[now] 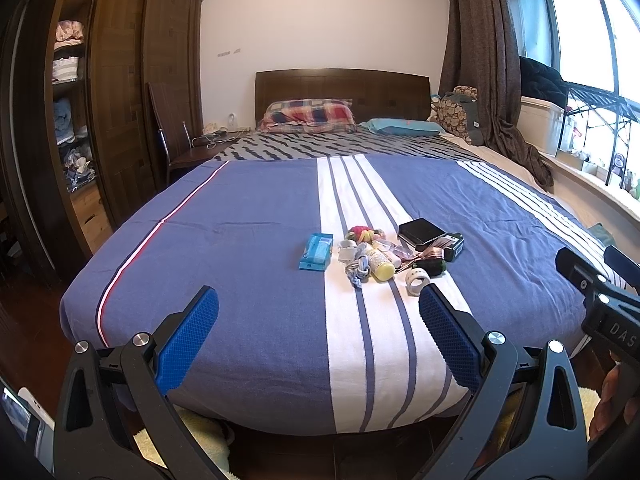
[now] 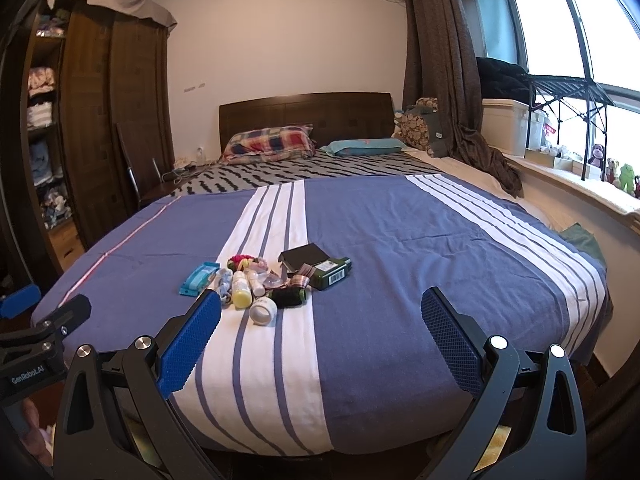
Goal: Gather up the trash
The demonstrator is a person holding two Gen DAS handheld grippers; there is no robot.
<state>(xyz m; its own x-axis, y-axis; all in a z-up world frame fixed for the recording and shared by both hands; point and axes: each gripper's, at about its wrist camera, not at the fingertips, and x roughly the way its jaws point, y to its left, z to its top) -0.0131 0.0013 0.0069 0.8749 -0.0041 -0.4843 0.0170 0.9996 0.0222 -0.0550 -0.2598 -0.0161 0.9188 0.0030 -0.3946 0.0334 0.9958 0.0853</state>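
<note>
On the bed [image 1: 248,240], along the white stripe, lies the clutter: a teal packet [image 1: 317,251] at the left, a yellow-capped bottle [image 1: 379,263], a white tape roll [image 1: 417,281] nearest me, a black box [image 1: 422,233] and a dark green bottle [image 2: 333,273] farther right. The tangle between them may be hair ties. My left claw [image 1: 318,338] and right claw [image 2: 320,340] both hang spread wide and empty at the near edge.

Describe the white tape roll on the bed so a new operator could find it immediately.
Start at the bed and follow the wide white band of its blue striped cover toward the foot, to the small pile of clutter. The white tape roll is the pile's nearest item, just in front of the yellow-bottomed bottle and the dark spool. It is the only plain white ring with an open hole.
</note>
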